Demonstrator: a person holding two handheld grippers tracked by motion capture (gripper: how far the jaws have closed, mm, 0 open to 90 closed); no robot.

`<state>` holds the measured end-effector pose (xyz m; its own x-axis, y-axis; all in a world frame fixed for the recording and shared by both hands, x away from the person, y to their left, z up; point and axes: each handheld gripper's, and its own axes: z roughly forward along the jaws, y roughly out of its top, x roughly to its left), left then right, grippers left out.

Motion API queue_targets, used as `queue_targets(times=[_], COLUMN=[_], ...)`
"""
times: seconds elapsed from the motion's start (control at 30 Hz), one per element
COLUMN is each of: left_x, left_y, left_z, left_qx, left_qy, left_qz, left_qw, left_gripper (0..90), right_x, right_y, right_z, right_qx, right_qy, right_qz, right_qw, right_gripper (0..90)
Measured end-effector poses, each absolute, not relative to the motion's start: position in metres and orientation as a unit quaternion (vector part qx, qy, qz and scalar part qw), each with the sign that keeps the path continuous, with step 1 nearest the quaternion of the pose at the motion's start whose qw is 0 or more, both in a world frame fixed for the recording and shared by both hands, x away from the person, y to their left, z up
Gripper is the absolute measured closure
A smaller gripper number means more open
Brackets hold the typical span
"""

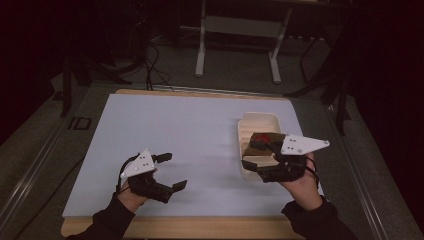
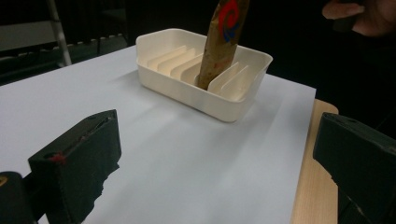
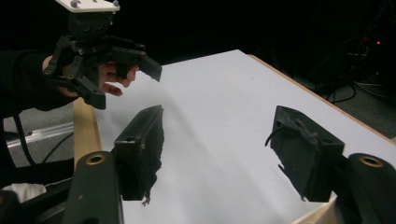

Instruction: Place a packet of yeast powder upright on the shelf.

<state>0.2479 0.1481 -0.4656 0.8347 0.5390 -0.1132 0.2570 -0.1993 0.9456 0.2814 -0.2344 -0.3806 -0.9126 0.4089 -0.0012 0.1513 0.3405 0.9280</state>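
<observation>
1. Table (image 1: 175, 227): pale wooden top, its edge showing along the near side and as a thin strip at the far side.
2. White sheet (image 1: 175, 140) lies flat over nearly all of the top; smooth and matte, with wood showing past its right edge in the left gripper view.
3. Cream plastic tray (image 2: 233, 109) sits on the sheet toward the right side, nearer the right edge than the centre. Rectangular, rounded corners, upright divider ribs inside forming slots.
4. Tray's long axis runs front to back.
</observation>
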Motion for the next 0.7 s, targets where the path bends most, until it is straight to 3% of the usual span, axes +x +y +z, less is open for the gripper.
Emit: queue_targets(times=[0.17, 0.33, 0.7], left_x=[0.248, 0.248, 0.248], left_y=[0.149, 0.149, 0.151], left_z=[-0.466, -0.466, -0.466], left_qx=[0.764, 0.764, 0.763], left_qy=[0.260, 0.260, 0.262], left_qz=[0.122, 0.122, 0.122], left_qw=[0.578, 0.578, 0.579], left_gripper=[1.7, 1.7, 1.7], right_x=[0.275, 0.266, 0.245], right_y=[-0.232, -0.229, -0.235], right_z=[-0.390, -0.400, -0.421], right_qx=[0.167, 0.179, 0.196], right_qy=[0.811, 0.811, 0.823], right_qz=[0.547, 0.545, 0.526], right_qw=[0.124, 0.113, 0.088], right_gripper=[30.8, 18.2, 12.5])
